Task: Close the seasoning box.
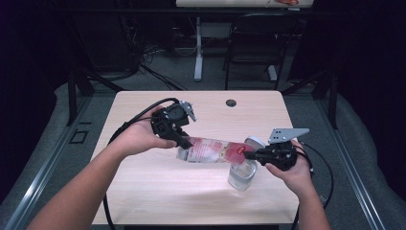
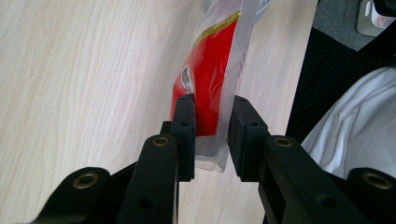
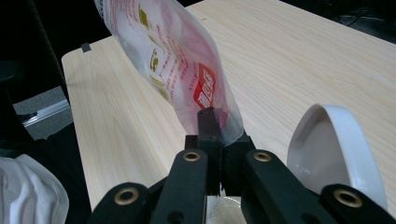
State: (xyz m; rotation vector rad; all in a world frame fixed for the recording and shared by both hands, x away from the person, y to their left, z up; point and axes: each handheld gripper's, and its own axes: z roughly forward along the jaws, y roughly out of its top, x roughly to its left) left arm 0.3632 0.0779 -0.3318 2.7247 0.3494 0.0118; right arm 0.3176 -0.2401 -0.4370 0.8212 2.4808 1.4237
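Note:
A clear plastic pouch (image 1: 213, 149) with red print hangs level above the wooden table (image 1: 143, 182), stretched between both grippers. My left gripper (image 1: 186, 142) is shut on the pouch's left end; in the left gripper view its jaws (image 2: 212, 133) clamp the red-printed pouch (image 2: 210, 70) across its width. My right gripper (image 1: 249, 155) is shut on the right end. In the right gripper view its jaws (image 3: 218, 125) pinch a narrow corner of the pouch (image 3: 173, 56). A clear jar (image 1: 242, 175) stands just below that pinched corner.
A round white lid (image 1: 255, 142) lies on the table behind the jar, and rises at the right of the right gripper view (image 3: 336, 149). A cable hole (image 1: 231, 102) sits near the far table edge. Black cables trail off both table sides. A chair stands beyond the table.

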